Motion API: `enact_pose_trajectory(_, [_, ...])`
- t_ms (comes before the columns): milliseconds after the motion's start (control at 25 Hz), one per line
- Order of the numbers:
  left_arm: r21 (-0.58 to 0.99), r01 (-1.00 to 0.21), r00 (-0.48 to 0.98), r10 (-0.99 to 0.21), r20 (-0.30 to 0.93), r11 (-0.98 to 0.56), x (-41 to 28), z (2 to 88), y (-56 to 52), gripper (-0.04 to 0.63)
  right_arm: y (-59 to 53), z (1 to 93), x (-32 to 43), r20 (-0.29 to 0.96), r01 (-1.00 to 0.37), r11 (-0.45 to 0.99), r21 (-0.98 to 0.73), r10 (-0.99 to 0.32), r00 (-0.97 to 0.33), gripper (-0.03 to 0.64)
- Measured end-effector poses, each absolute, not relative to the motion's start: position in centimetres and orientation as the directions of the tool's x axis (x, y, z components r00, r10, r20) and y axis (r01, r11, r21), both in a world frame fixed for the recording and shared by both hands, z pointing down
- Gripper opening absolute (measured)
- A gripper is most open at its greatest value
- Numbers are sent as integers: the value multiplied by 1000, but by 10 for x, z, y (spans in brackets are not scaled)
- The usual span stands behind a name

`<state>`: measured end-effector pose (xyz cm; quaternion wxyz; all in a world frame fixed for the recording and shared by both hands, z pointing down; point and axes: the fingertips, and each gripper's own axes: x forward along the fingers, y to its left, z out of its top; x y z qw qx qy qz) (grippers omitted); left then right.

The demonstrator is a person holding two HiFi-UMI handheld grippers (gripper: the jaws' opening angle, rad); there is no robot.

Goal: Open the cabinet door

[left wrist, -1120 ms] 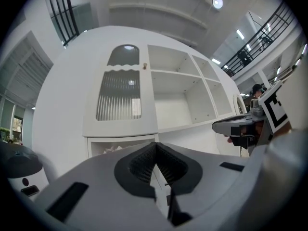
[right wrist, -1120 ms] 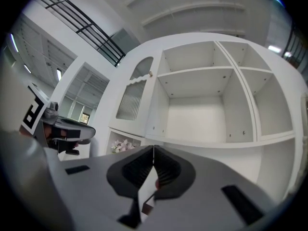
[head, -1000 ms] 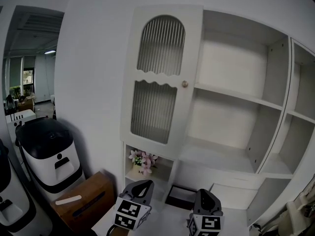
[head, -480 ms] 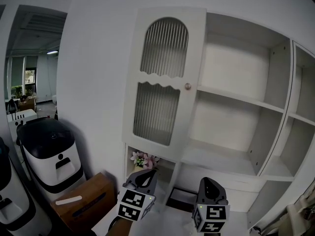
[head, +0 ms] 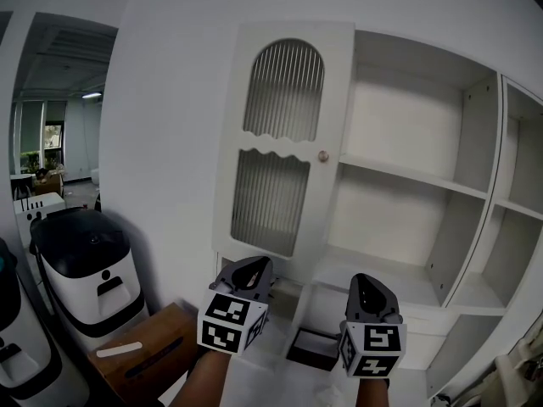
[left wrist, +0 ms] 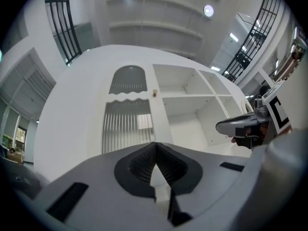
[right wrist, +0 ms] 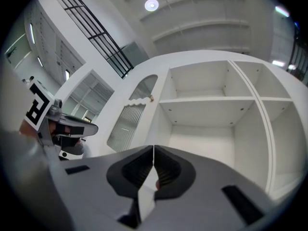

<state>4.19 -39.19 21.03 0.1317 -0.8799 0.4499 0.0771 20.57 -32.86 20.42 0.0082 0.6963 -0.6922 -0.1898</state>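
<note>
The white cabinet door, with ribbed panes and a small round knob at its right edge, stood upright, with the open shelves just to its right. The left gripper hovered below the door's lower edge, jaws pressed together on nothing. The right gripper hung below and right of the door, jaws likewise together and empty, well apart from the knob.

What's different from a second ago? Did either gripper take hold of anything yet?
Both grippers have risen in the head view: the left gripper and the right gripper now sit higher, closer under the cabinet door. Neither took hold of anything; both stay shut and empty. The door looks as it was, and its knob is untouched.
</note>
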Motion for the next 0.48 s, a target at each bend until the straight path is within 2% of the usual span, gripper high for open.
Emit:
enact_pose_trajectory(320, [-209, -818, 575, -743, -344, -536, 39, 142, -390, 8, -334, 138, 202, -337, -956, -53, 287, -940, -49, 21])
enact_pose_trajectory(480, [-200, -825, 564, -744, -358, -529, 34, 137, -392, 8, -333, 127, 204, -352, -955, -63, 289, -935, -45, 21])
